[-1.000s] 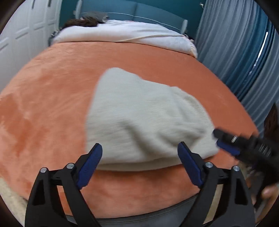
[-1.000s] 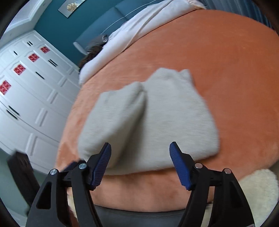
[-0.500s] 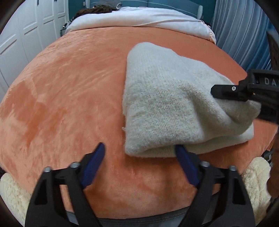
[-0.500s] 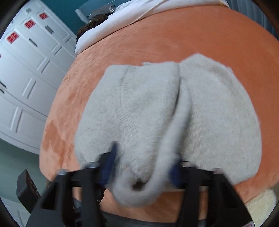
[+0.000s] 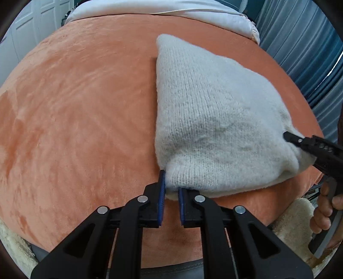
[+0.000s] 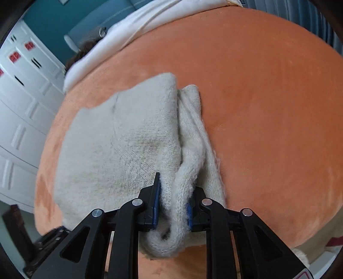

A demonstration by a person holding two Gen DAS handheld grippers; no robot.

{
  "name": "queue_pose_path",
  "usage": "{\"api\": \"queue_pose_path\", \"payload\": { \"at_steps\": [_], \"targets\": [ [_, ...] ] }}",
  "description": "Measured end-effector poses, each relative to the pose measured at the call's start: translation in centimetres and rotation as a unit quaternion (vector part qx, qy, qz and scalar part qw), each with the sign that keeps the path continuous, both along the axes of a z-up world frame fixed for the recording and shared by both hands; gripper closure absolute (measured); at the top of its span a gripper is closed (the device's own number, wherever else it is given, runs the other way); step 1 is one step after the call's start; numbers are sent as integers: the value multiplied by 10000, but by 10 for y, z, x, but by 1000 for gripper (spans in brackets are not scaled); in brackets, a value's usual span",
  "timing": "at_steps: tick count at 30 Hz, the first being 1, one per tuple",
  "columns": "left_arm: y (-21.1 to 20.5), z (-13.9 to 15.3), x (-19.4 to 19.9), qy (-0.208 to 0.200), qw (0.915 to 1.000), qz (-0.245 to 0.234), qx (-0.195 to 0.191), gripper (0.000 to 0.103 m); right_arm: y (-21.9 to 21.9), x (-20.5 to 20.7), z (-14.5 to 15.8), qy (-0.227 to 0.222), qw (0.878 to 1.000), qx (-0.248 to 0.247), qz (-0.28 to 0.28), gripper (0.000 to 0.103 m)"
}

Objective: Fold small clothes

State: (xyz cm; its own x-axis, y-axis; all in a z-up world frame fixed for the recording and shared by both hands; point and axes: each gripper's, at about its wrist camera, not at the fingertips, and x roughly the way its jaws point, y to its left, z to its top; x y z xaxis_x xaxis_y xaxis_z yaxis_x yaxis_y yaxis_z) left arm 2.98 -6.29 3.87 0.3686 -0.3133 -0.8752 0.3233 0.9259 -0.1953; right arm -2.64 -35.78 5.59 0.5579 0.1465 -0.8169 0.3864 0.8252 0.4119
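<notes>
A folded cream knit sweater [image 5: 216, 120] lies on an orange blanket [image 5: 81, 111]. My left gripper [image 5: 170, 188] is shut on the sweater's near left corner. My right gripper [image 6: 173, 197] is shut on a thick bunched fold of the same sweater [image 6: 120, 150] at its near right edge; it also shows at the right of the left wrist view [image 5: 308, 146], with the hand that holds it. The sweater's underside is hidden.
The orange blanket [image 6: 268, 96] covers a bed. A white duvet [image 5: 171, 10] lies at the far end. White wardrobe doors [image 6: 19, 103] stand to the left, blue curtains [image 5: 310, 53] to the right. A cream fleece rug [image 5: 293, 214] lies below the bed's near edge.
Both grippers were open over the sweater a second ago. They moved in to its near edge and closed, the left on the left corner and the right on the bunched fold.
</notes>
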Motion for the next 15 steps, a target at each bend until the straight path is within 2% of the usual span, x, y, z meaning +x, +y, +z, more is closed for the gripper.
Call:
{"api": "queue_pose_path", "payload": {
  "at_steps": [3,5,6,7,10,12,15],
  "targets": [
    [4,-1,-1,97,9999,49,-46,93,1,1,10,-226,9996,97,108,82],
    [7,2,-4,129,9997,86,-185,88,-1,1,7,-132,9998,-43,150,79],
    [10,5,-7,95,9997,70,-220,87,-5,-3,7,-124,9999,-85,65,73],
    [13,9,-12,36,9997,15,-233,82,-7,-7,12,-180,9998,-99,-17,69],
    [26,20,-23,-239,9996,40,-113,52,-8,-32,36,-432,9957,-719,-394,65],
    [32,28,-32,-397,9991,56,-165,49,-4,-41,54,-672,9941,-779,-351,65],
    [33,34,-36,-425,9989,74,-177,48,11,-32,75,-906,9936,-674,79,65]
  ]
}}
